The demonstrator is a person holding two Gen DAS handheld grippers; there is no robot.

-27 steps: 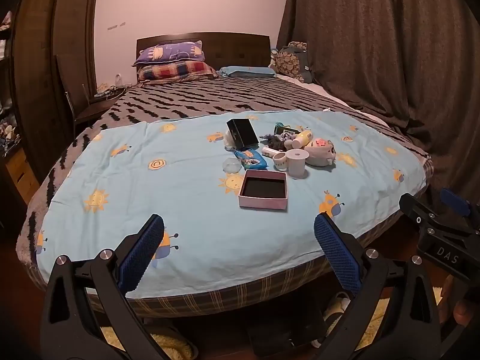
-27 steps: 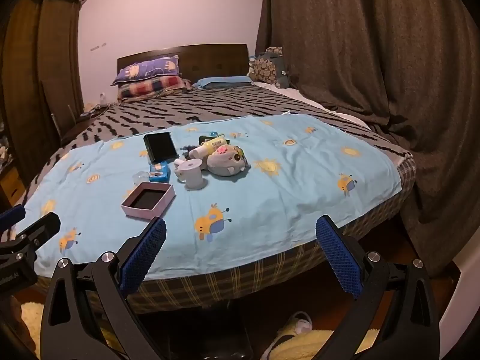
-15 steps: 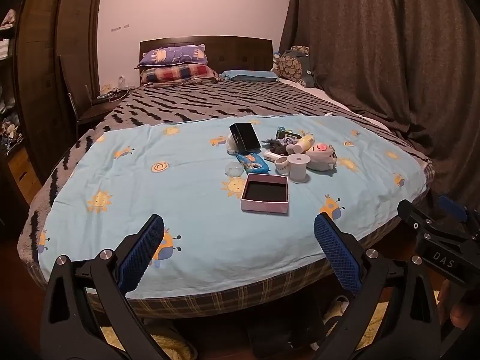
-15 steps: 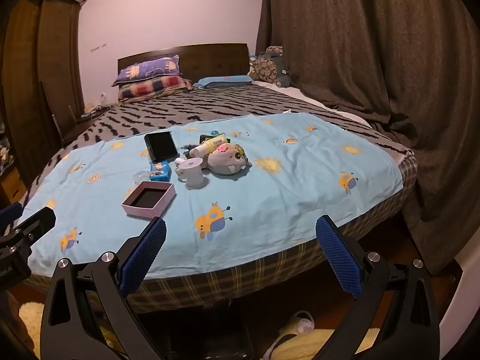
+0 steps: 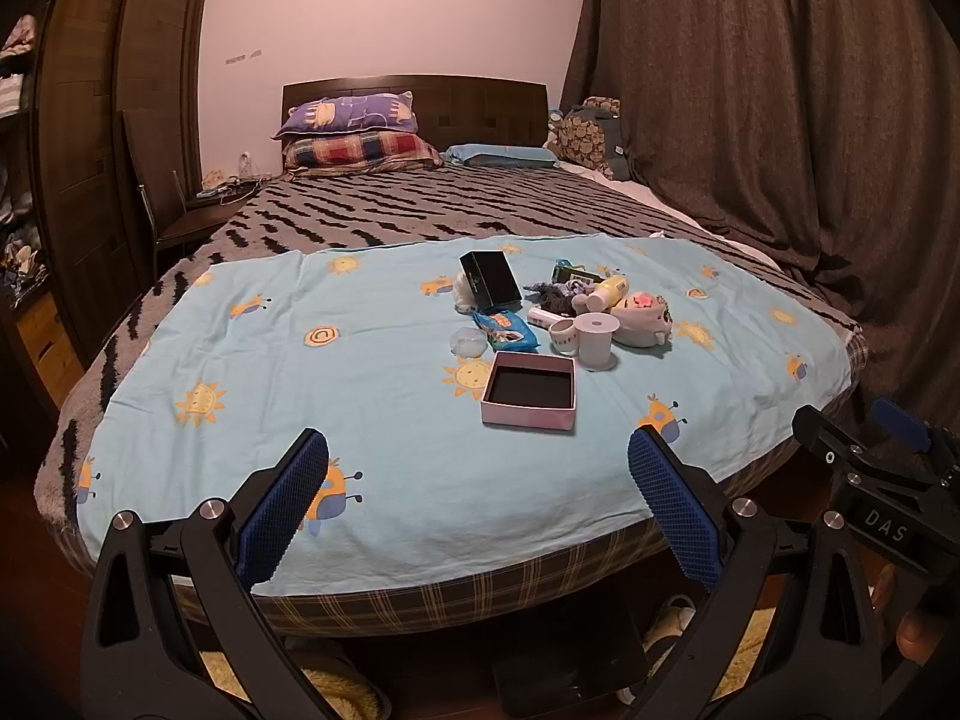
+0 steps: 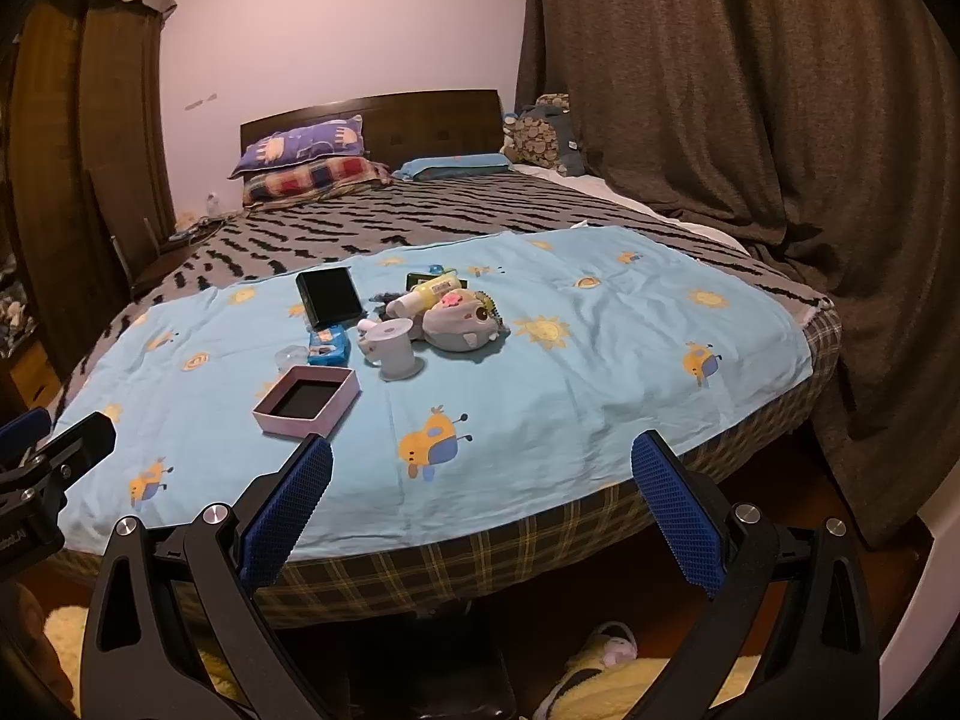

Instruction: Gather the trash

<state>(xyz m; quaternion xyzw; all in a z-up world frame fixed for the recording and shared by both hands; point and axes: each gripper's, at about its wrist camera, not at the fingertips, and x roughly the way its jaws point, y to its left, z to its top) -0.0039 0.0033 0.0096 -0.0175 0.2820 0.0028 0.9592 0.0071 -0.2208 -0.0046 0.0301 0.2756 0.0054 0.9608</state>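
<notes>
A pink open box [image 5: 529,391] [image 6: 307,401] lies on the light blue sheet [image 5: 372,408] [image 6: 600,360] on the bed. Behind it sits a cluster: a blue snack wrapper [image 5: 504,330] [image 6: 329,345], a crumpled clear plastic piece [image 5: 468,341] [image 6: 291,355], a white cup-like spool [image 5: 595,341] [image 6: 396,349], a black box [image 5: 491,279] [image 6: 329,296], a yellow bottle [image 5: 607,289] [image 6: 429,291] and a grey plush toy [image 5: 643,318] [image 6: 465,324]. My left gripper [image 5: 478,501] is open, short of the bed's near edge. My right gripper [image 6: 482,504] is open too, with nothing between the fingers.
Pillows [image 5: 348,126] lie at the dark headboard. A brown curtain [image 6: 750,90] hangs on the right and a wooden wardrobe [image 5: 78,150] stands left. Slippers [image 6: 606,654] and a yellow rug [image 5: 336,684] lie on the floor below the bed edge.
Both views have shifted slightly: the bed and items sit a little lower and nearer. Both grippers stay open.
</notes>
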